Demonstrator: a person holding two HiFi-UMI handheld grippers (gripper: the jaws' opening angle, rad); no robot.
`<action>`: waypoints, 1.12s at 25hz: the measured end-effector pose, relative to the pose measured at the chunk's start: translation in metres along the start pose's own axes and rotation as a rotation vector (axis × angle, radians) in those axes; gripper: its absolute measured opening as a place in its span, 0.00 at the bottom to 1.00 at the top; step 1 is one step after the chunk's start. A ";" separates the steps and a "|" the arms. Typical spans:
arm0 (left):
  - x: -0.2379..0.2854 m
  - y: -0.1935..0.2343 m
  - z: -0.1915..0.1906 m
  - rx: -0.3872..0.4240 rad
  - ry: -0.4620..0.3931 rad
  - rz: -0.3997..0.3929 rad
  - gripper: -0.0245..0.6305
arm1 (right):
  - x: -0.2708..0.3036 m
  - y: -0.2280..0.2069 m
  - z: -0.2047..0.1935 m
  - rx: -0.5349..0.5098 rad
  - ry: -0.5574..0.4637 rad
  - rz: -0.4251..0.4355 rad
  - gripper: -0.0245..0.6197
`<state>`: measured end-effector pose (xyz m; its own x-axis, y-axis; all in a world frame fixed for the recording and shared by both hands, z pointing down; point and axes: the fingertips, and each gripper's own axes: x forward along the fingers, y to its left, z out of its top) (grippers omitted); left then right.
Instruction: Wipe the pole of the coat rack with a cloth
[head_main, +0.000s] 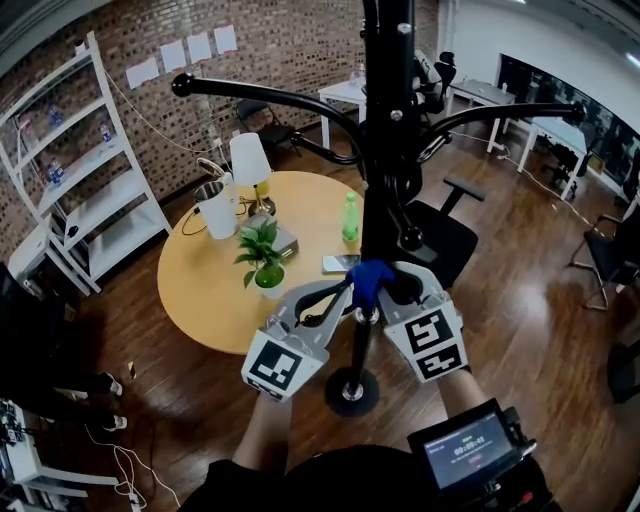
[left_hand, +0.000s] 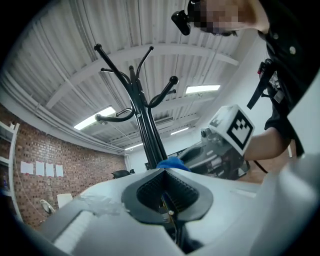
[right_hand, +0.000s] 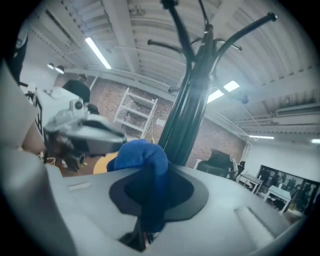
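Crops pole (head_main: 388, 150) at head view's twelve o'clock. Blurs left gripper (right_hand: 115, 136) at right gripper view's nine o'clock.

I log: pole (head_main: 385, 150), black metal, faint sheen; cloth (head_main: 371, 280), blue, soft, fleecy; counter (head_main: 200, 290), smooth pale wood; floor (head_main: 520, 310), dark glossy boards; wall (head_main: 150, 30), rough brick.

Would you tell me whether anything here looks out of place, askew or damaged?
Nothing stands out: the coat rack stands upright, and the right gripper holds the cloth in its jaws by the pole.
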<state>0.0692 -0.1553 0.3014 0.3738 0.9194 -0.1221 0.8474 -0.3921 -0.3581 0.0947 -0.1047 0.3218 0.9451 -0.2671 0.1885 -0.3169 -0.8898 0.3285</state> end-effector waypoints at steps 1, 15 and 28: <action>0.002 0.002 0.004 0.007 -0.013 -0.001 0.04 | -0.003 -0.006 0.014 0.034 -0.043 0.010 0.12; 0.002 0.014 0.029 0.062 -0.060 0.017 0.04 | -0.031 -0.046 0.096 0.108 -0.310 -0.024 0.12; -0.015 0.003 -0.001 -0.017 -0.018 0.025 0.04 | 0.015 0.030 -0.075 -0.261 0.081 0.008 0.12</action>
<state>0.0663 -0.1707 0.3033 0.3885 0.9095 -0.1479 0.8440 -0.4157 -0.3389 0.0931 -0.1075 0.4041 0.9364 -0.2335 0.2621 -0.3440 -0.7592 0.5525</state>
